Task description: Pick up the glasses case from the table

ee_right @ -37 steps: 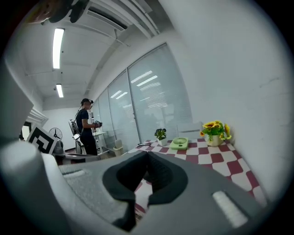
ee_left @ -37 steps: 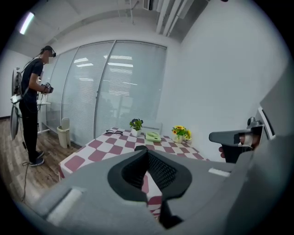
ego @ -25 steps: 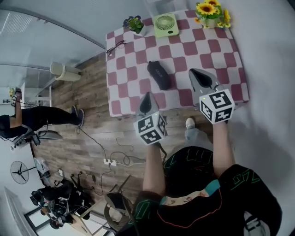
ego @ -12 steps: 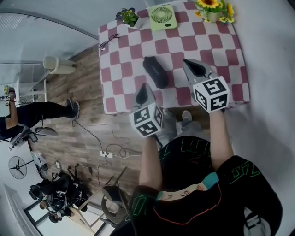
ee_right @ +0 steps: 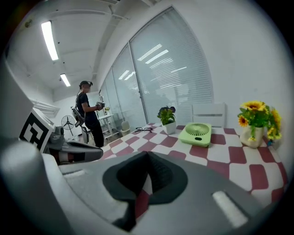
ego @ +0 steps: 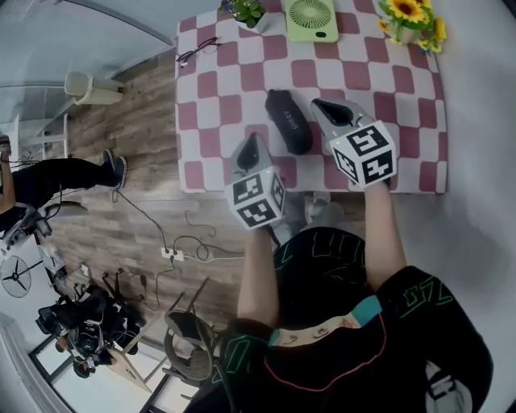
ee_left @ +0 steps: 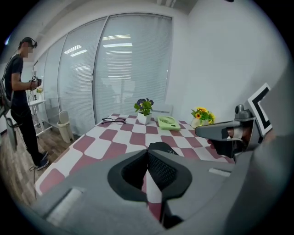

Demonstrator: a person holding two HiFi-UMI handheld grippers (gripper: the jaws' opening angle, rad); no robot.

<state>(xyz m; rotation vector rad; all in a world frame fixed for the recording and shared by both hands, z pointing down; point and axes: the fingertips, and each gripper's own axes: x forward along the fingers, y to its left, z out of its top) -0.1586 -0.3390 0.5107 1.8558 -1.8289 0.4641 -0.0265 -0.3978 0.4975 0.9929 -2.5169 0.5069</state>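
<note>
The black glasses case [ego: 289, 121] lies lengthwise on the red-and-white checkered table [ego: 216, 113], near its front edge. My left gripper [ego: 251, 145] hovers just left of the case's near end, with its jaws shut and nothing between them. In the left gripper view the case [ee_left: 161, 147] shows just beyond the closed tips of the left gripper [ee_left: 147, 154]. My right gripper [ego: 326, 110] is over the table just right of the case, shut and empty. Its right gripper view does not show the case; the tips of the right gripper [ee_right: 147, 157] meet.
At the table's far edge stand a green fan [ego: 310, 18], a small potted plant [ego: 248, 12] and a sunflower vase [ego: 411, 18]. Eyeglasses [ego: 196, 52] lie at the far left corner. A person [ee_left: 20, 92] stands on the wooden floor to the left.
Both grippers have moved forward and down over the table's front edge and now flank the case. The right one travelled further.
</note>
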